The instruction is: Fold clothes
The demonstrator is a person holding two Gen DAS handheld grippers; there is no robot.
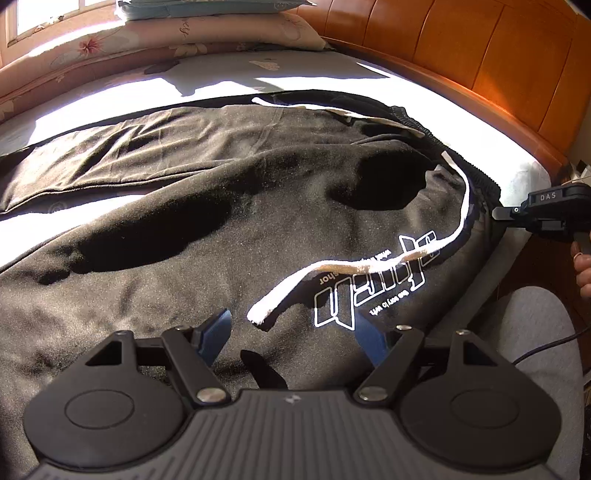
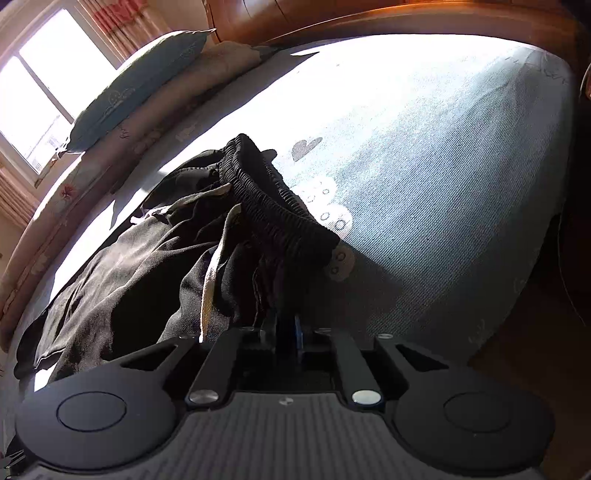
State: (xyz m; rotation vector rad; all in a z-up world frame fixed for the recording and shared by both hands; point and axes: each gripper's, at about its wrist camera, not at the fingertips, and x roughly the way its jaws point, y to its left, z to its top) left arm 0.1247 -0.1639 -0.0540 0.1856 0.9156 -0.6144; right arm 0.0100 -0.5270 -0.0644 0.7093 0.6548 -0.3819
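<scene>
A black garment (image 1: 221,229) with white printed lettering (image 1: 369,295) lies rumpled across the bed. Its white drawstring (image 1: 332,266) curls over the cloth, and its ribbed elastic waistband (image 1: 424,129) runs along the right edge. My left gripper (image 1: 293,332) hovers open just over the cloth, and the drawstring's end lies ahead of its blue fingers. In the left wrist view my right gripper (image 1: 496,213) meets the waistband end at the bed's edge. In the right wrist view the right gripper (image 2: 286,325) is shut on the black cloth below the waistband (image 2: 273,206), beside the drawstring (image 2: 208,295).
The pale patterned bed sheet (image 2: 443,166) stretches to the right of the garment. Pillows (image 1: 184,33) lie along the far side under a window (image 2: 48,85). An orange wooden bed frame (image 1: 480,48) curves behind. A person's grey-clad leg (image 1: 528,332) and hand (image 1: 583,266) are at the right.
</scene>
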